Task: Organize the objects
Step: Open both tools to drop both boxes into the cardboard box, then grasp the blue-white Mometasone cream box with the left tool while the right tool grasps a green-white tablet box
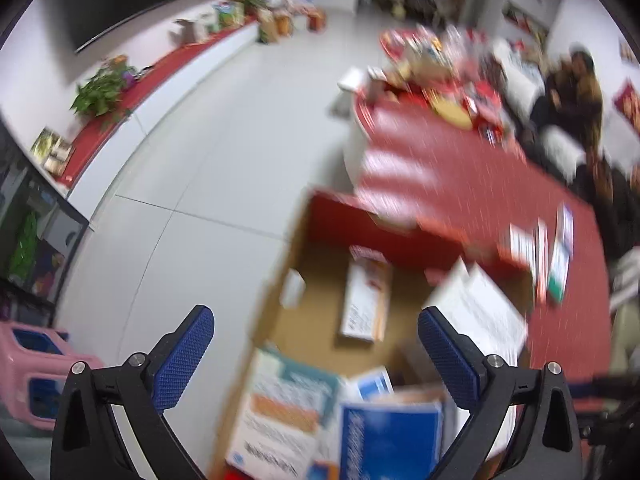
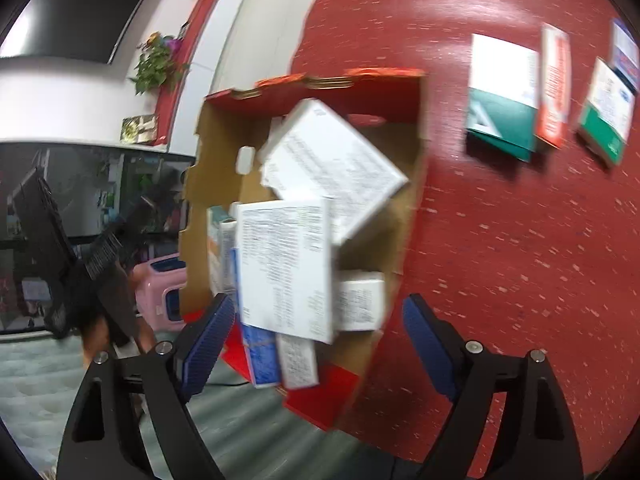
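Right wrist: cardboard box [image 2: 412, 200] overhangs red table [image 2: 520, 240] edge.

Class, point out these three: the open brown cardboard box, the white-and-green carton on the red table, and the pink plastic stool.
Open brown cardboard box [image 2: 212, 140]: right wrist view, bare inner wall.
White-and-green carton [image 2: 502, 96]: right wrist view, top face.
Pink plastic stool [image 1: 16, 364]: left wrist view, side.

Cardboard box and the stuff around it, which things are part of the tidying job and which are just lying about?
Part of the job:
- cardboard box, open on the red tabletop
- white printed boxes piled inside it
- green and white box and its neighbours, not yet packed

Just lying about:
- potted plant
- pink stool
- snacks heaped at the table's far end
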Demonstrator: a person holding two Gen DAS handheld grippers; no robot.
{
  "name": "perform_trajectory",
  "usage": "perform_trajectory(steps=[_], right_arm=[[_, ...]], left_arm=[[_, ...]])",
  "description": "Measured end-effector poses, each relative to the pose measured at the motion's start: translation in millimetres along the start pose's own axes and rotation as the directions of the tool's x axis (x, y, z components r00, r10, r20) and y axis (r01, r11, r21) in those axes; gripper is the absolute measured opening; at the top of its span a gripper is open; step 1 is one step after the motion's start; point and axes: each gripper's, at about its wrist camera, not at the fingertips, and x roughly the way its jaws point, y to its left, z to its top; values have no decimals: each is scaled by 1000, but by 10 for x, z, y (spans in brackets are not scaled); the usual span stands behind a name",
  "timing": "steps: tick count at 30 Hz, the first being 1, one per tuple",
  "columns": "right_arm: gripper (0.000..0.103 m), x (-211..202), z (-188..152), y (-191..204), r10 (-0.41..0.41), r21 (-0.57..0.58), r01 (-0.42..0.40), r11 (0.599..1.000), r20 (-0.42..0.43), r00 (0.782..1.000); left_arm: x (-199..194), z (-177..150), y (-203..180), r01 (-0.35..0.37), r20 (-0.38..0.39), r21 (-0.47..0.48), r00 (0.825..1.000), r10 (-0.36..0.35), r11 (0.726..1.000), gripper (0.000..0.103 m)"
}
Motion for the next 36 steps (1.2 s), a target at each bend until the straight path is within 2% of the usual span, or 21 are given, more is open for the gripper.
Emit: perform_trajectory(steps=[3,5,7,8,11,15,16,18,20,25,27,30,32,33,35,36], right_arm=[[86,-87,-57,-201,-12,49,12,999,9,1000],[86,-157,-96,-310,-37,64,36,997,26,999],[86,-245,-140,-475,-61,93,57,994,44,997],[86,-294,-135,-569,-71,113,65,992,52,996],[86,-431,-114,-873,-105,176,91,980,74,992],[86,-665,54,-1283,-162,272,122,955,128,979],[86,-735,109,-1409,-185,298,137,945,140,973],[87,-813,273,-1633,-227,363,159,918,153,962],[87,-877,401,-1843,-229,430,135,893,177,957],[90,-798,777,-2301,-253,571,99,815,197,947],[90,-699,929,-2441,-275,621,97,778,198,941],[90,-547,1096,-2590,-274,673,68,737,205,940],[90,-447,1182,-2637,-264,686,61,725,195,945],[94,-377,1237,-2636,-259,681,70,729,180,949],[95,-356,1303,-2550,-280,649,95,754,187,942],[92,-328,1344,-2499,-298,621,135,772,166,940]], left_arm=[[233,79,409,36,-39,-166,998,-43,986,103],[462,18,657,49,-84,-288,993,-76,956,103],[597,-89,747,76,-108,-353,987,-121,933,103],[634,-139,749,78,-118,-360,985,-129,930,103],[626,-149,623,62,-125,-301,987,-104,952,103],[614,-146,436,75,-135,-254,984,-113,964,103],[616,-144,397,55,-139,-242,986,-91,969,103],[501,-145,258,-41,-124,-193,992,18,980,103],[317,-103,12,-58,-87,-151,995,45,987,103],[98,35,-853,-1,-98,26,995,4,1000,103],[45,71,-1218,44,-114,54,993,-37,998,103],[-3,113,-1598,98,-136,44,987,-91,994,103],[-57,93,-1754,111,-151,48,983,-103,993,103],[-68,82,-1844,116,-160,58,981,-105,992,103],[-36,101,-1990,105,-177,78,980,-90,991,103],[-22,100,-2061,99,-184,94,980,-80,991,103]])
